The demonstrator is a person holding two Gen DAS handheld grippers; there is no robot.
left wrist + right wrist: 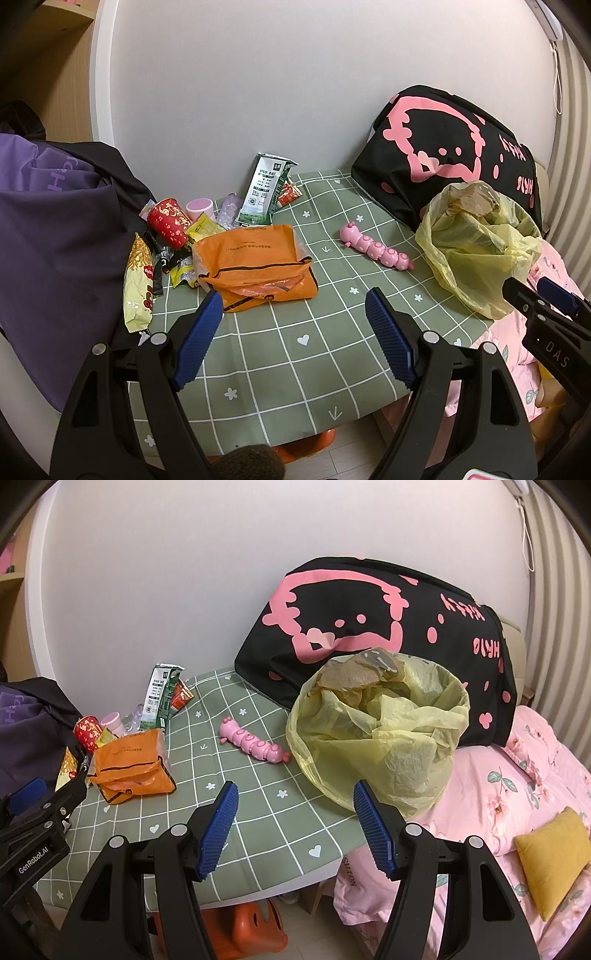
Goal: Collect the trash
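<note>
Green-checked bench (280, 354): your left tongs (293, 341) and right tongs (293, 827) gape wide, empty; pink caterpillar toy (255, 743) lies between orange wrapper (129, 766) and yellow trash bag (380, 738).

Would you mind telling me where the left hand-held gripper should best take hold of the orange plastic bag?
Probably the raised, crumpled near-right corner of the orange plastic bag, approached from the front. It lies flat on the table, so only that puckered edge offers a fold; the open left hand-held gripper already faces it.

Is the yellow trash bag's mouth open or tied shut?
Open. The yellow trash bag stands with its rim spread wide, and crumpled brownish plastic shows inside.
</note>
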